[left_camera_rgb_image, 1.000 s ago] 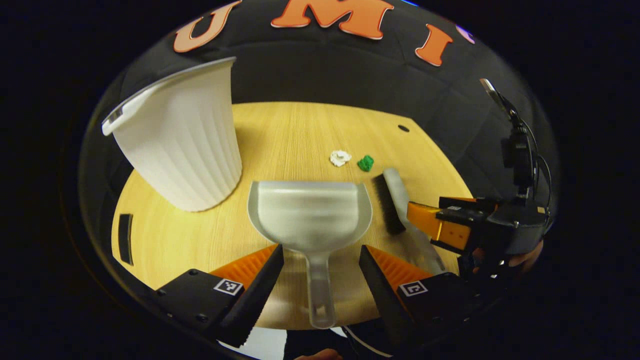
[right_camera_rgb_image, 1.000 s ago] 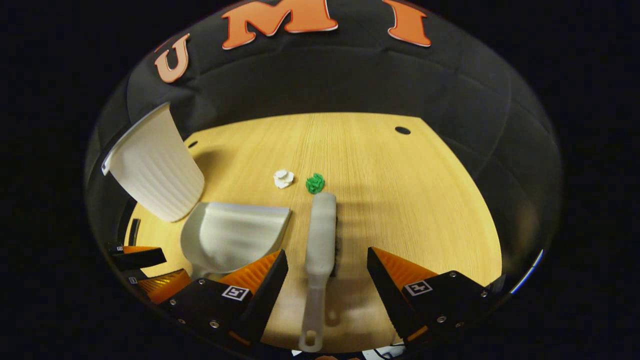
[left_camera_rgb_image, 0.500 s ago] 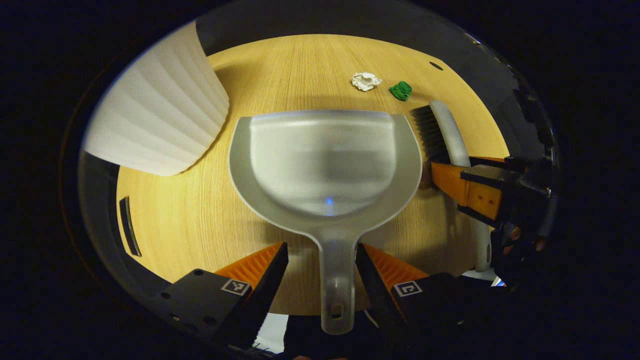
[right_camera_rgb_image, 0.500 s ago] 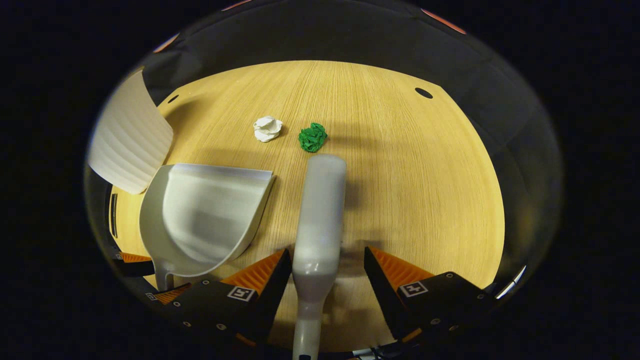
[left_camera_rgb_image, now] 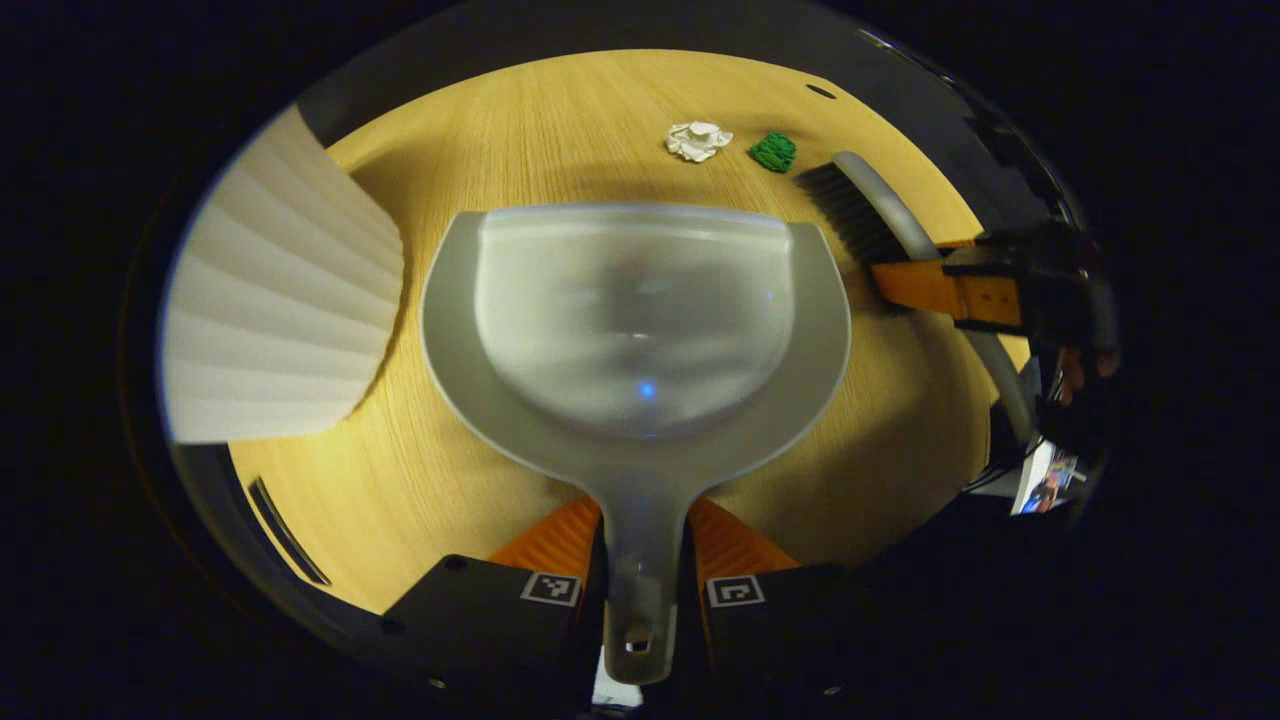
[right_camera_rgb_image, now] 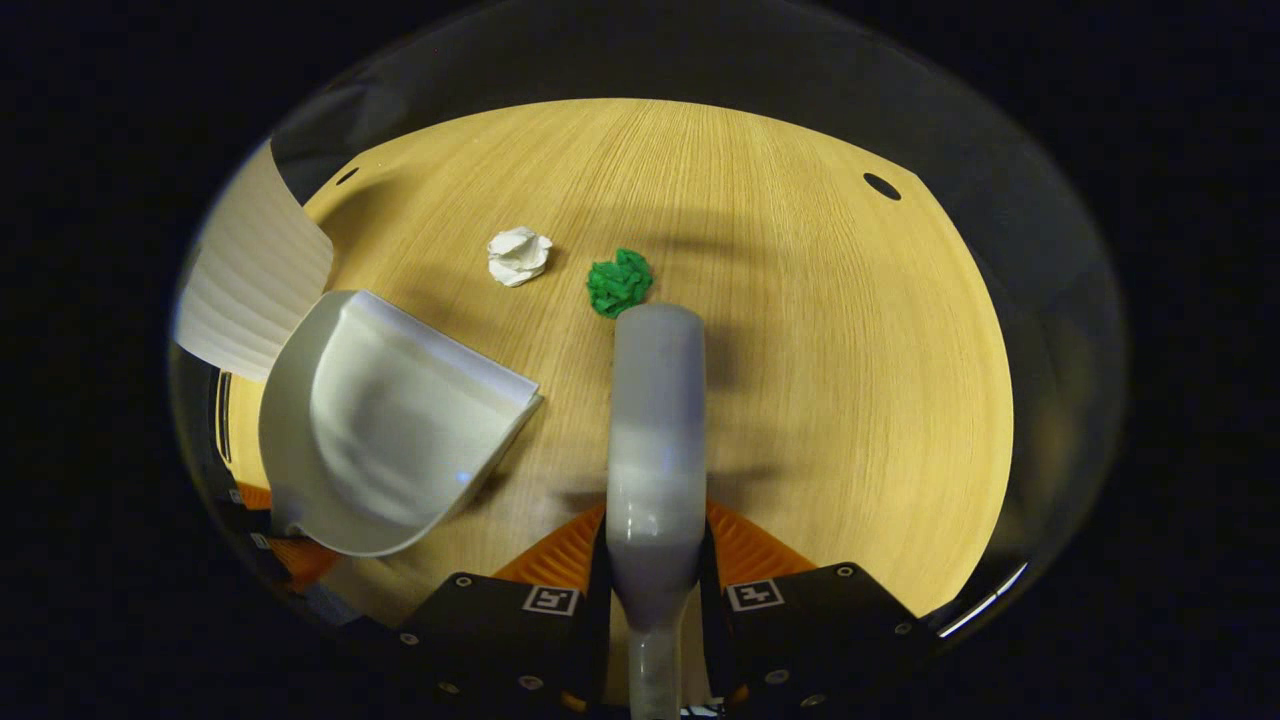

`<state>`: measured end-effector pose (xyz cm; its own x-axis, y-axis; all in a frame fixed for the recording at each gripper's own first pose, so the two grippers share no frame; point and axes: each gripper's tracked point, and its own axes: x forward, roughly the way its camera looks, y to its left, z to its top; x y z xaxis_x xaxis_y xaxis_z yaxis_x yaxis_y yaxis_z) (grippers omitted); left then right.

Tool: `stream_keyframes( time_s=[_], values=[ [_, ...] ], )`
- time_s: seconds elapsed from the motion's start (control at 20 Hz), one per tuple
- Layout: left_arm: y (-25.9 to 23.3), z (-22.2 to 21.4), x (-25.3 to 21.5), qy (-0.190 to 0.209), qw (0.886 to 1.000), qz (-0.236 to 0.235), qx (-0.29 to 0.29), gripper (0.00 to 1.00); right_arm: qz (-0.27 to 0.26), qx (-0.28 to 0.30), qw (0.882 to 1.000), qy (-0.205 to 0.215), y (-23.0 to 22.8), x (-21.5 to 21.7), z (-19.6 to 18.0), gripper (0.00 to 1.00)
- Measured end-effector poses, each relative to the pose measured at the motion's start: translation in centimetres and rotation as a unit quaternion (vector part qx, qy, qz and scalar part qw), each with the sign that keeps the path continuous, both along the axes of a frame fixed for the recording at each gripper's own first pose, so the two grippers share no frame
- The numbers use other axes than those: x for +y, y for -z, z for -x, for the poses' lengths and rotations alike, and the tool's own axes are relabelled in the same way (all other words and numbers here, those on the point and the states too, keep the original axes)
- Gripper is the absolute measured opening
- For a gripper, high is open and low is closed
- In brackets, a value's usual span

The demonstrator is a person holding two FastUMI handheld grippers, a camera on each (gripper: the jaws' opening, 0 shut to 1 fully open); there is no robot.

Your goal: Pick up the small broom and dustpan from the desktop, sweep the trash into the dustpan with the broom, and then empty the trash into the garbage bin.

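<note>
Left to right, left gripper view: white ribbed garbage bin [left_camera_rgb_image: 280,310] stands on the desktop [left_camera_rgb_image: 470,470] at the far left, just beside the dustpan [left_camera_rgb_image: 635,320]. Left gripper [left_camera_rgb_image: 640,560] is pinching the dustpan handle, both fingers pressed against it; pan mouth points at the trash. White paper wad [left_camera_rgb_image: 698,140] and green wad [left_camera_rgb_image: 773,151] lie near each other past the pan's front lip, apart from it. Broom [left_camera_rgb_image: 860,210] is at the right, bristles toward the pan, just short of the green wad.

Right gripper view: right gripper [right_camera_rgb_image: 655,560] is clamped on the broom [right_camera_rgb_image: 657,400] neck, both fingers against it. Broom tip sits just beside the green wad [right_camera_rgb_image: 619,282]; can't tell if touching. White wad [right_camera_rgb_image: 518,255] is to its left, dustpan [right_camera_rgb_image: 385,435] further left and nearer, bin [right_camera_rgb_image: 250,290] at the edge.

Progress, my read: both tools gripped, so pickup is essentially done. Pan is empty, both wads on the wood. Left: sweep both wads into the pan, then tip it into the bin.
</note>
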<state>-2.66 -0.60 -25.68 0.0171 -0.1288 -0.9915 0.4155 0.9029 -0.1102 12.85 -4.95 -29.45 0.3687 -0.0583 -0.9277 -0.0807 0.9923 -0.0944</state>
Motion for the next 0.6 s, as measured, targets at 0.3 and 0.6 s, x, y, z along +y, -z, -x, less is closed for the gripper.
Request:
stream_keyframes(
  time_s=[0.3,0.6],
  values=[
    [-1.5,-2.8,3.4,0.154,0.988,-0.007,0.004,0.31,0.018,-0.003,0.998,-0.058,-2.1,-4.2,-6.4,0.39],
    [-1.2,-3.5,1.8,0.161,0.987,-0.002,0.014,0.31,-0.016,0.005,0.975,-0.224,-1.6,3.1,-10.7,0.39]
  ],
)
